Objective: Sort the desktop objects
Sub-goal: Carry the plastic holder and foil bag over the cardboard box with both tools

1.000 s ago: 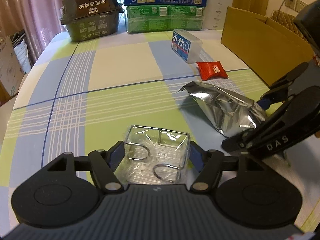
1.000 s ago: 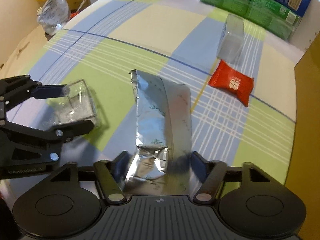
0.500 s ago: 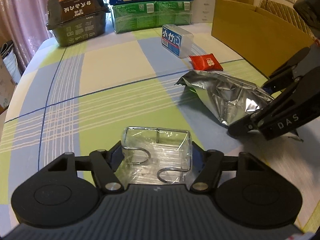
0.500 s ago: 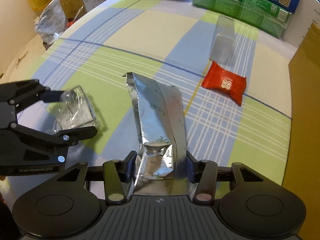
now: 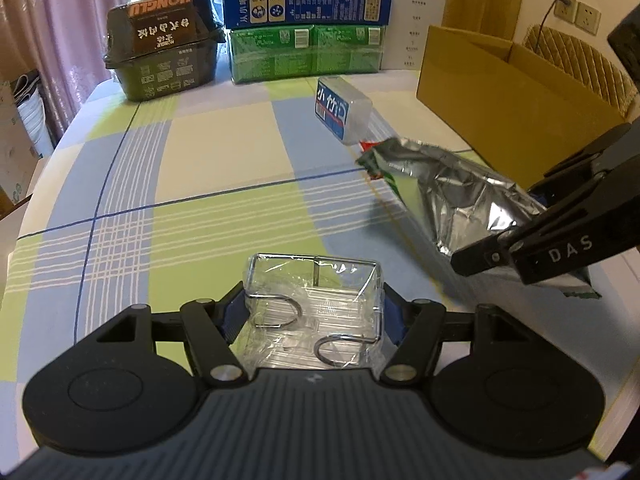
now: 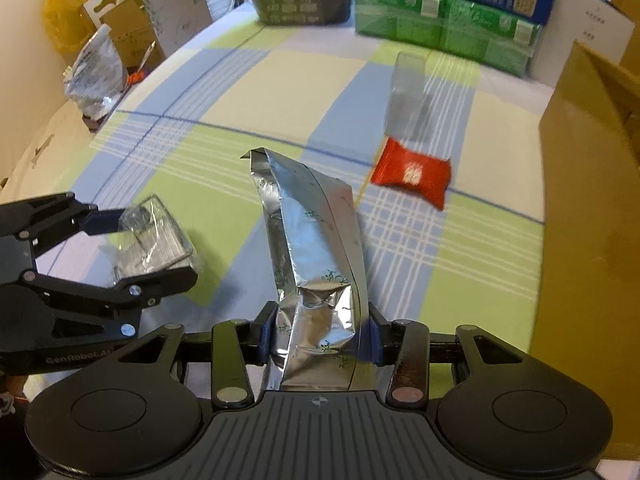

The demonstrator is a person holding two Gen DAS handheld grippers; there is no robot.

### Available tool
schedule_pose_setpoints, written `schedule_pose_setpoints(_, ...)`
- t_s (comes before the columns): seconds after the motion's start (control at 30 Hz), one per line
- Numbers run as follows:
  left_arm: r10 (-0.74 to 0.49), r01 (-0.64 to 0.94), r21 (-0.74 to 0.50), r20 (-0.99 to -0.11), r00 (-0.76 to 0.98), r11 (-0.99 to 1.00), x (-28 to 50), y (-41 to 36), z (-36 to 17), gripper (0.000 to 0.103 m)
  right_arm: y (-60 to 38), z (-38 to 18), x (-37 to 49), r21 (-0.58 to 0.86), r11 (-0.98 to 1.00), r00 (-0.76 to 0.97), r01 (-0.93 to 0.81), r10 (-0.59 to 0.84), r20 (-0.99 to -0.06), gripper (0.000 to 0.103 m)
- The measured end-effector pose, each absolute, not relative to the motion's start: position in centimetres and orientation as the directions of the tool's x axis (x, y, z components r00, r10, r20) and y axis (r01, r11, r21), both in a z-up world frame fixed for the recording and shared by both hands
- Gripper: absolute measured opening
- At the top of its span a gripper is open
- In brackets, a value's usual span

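My left gripper (image 5: 314,314) is shut on a clear plastic packet of metal wire hooks (image 5: 316,316), held a little above the checked tablecloth; the same packet of hooks (image 6: 154,236) shows at the left of the right wrist view. My right gripper (image 6: 320,338) is shut on a crumpled silver foil bag (image 6: 316,264), lifted off the cloth. That foil bag (image 5: 452,196) hangs to the right in the left wrist view. A red sachet (image 6: 412,176) and a clear plastic box with a blue label (image 5: 342,114) lie on the table beyond.
An open cardboard box (image 5: 500,92) stands along the right edge. Stacked green cartons (image 5: 306,54), a blue carton (image 5: 306,0) and a dark noodle container (image 5: 164,60) line the far edge. Bags and cardboard (image 6: 96,68) sit off the table's left side.
Both grippers rose from the tablecloth with their loads. The foil bag came up off the cloth and its far end tilted upward. The right gripper's fingers closed tighter on it.
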State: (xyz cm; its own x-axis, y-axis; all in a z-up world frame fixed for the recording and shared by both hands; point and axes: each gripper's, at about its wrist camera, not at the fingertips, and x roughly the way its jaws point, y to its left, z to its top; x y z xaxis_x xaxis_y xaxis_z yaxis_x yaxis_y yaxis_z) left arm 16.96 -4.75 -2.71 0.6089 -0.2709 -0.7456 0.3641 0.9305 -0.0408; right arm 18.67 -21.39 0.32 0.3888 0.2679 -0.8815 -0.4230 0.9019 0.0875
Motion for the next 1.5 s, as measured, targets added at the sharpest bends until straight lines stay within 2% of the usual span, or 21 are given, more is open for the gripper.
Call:
schedule_pose_setpoints(0.43, -0.243, 0.295, -0.060, -0.731, 0.638, 0.954, 14.8, -7.2, 2.2, 0.062, -23.1, 6.1, 16.2, 0.060, 0.909, 0.481, -0.412, 0.273, -0.833, 0.041)
schedule_pose_setpoints(0.73, -0.249, 0.303, -0.053, -0.713, 0.655, 0.951, 13.9, -9.3, 5.1, 0.062, -25.5, 9.6, 14.7, 0.057, 0.916, 0.536, -0.397, 0.282, -0.796, 0.041)
schedule_pose_setpoints(1.5, -0.342, 0.442, -0.015, -0.659, 0.670, 0.897, 14.2, -20.0, 11.1, 0.062, -36.0, 16.0, 13.2, 0.029, 0.964, 0.667, -0.266, 0.206, -0.716, 0.041)
